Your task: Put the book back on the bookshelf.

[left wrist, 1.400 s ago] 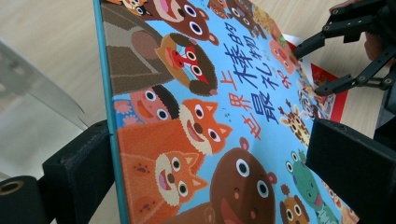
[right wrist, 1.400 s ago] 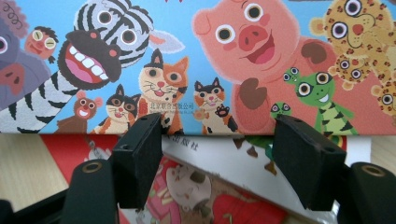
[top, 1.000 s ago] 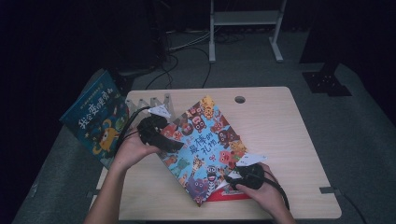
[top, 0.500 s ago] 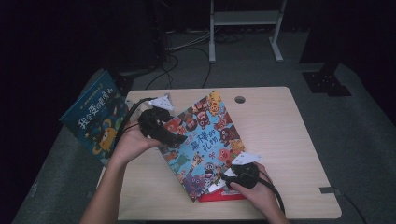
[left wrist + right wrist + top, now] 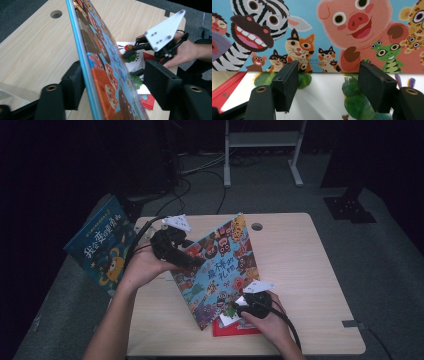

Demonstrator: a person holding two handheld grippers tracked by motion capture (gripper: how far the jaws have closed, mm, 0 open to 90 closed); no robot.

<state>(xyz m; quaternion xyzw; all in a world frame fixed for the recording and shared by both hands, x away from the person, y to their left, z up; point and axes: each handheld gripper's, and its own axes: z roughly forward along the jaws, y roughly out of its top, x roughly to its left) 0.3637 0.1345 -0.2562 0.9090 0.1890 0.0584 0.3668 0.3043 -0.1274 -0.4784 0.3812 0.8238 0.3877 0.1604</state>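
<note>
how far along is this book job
Done: the animal book is tipped up off the red-and-white book. In hand: the left tongs, jaws just closing, straddle its edge; the right tongs sit at the lower book. Left: probably gripping and lifting it clear.

Your high view looks down from above onto the whole surface (image 5: 300,270). Both gripper views sit very close, sharing the animal picture book (image 5: 220,270).

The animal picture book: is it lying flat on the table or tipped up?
Tipped up: the animal picture book stands on one edge on the table, leaning, its upper edge between the left tongs.
</note>
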